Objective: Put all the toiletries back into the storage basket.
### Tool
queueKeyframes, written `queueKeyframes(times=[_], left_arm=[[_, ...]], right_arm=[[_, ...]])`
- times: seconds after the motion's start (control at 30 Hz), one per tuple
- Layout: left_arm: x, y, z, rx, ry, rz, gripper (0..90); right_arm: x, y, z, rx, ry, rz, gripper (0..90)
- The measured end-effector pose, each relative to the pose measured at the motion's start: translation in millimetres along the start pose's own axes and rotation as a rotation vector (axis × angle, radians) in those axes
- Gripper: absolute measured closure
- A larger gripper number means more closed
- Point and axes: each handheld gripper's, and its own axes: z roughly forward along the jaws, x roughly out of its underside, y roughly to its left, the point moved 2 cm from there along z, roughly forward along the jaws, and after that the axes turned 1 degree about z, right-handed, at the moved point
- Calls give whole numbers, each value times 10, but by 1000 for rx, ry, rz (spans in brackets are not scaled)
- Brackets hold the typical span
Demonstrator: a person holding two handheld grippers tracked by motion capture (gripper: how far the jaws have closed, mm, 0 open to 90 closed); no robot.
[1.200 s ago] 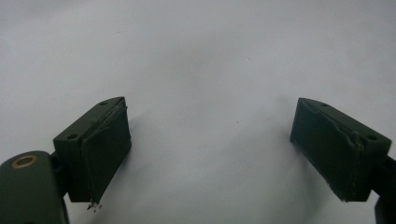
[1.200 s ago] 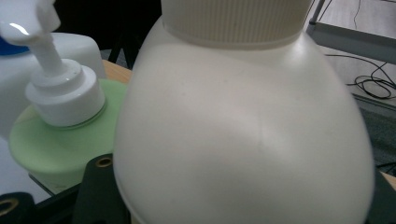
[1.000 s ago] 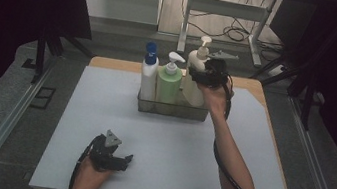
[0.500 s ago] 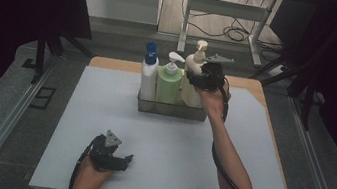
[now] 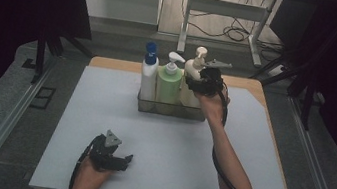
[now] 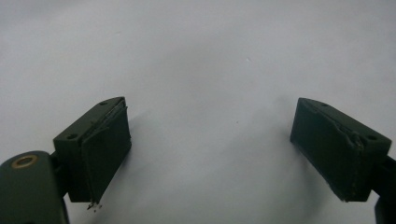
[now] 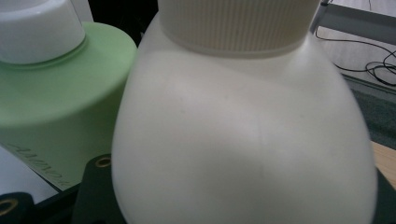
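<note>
Dark surroundings frame a wooden table (image 5: pixel 268 120) covered by a pale grey mat (image 5: pixel 71 125), with a bare floor and loose cables beyond its far edge. We note a clear rectangular caddy (image 5: pixel 170 109) standing on the mat near the far side, holding three pump bottles in a row: a white bottle with a blue cap (image 5: pixel 149 74) at the left, a green bottle (image 5: pixel 169 82) in the middle, and a cream bottle (image 5: pixel 192 80) at the right.

We record the right gripper (image 5: pixel 198 81) at the cream bottle, on its right side at shoulder height, with the person's forearm reaching up from the bottom of the high view. In the right gripper view the cream bottle (image 7: pixel 243 140) sits directly between the gripper's own jaws, its ribbed collar at the top of the frame, and the green bottle (image 7: pixel 56 107) touches or stands just beside it. The jaws stand partly apart around the bottle's body; their pads are hidden behind it, so we cannot tell whether they press on it.

We find the left gripper (image 5: pixel 118 160) resting low on the mat near the front edge, well apart from the caddy. In the left gripper view its jaws stand wide apart, with nothing between them, over the bare mat (image 6: pixel 205 70).
</note>
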Motion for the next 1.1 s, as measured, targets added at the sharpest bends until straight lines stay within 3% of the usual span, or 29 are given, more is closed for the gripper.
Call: queueKeyframes(times=[0.97,1.1], left_arm=[[0,0,-1,-1,1,1,119],[0,0,0,0,0,1,119]], right_arm=[[254,3,99,17,57,-10,386],[290,-16,100,16,51,14,383]])
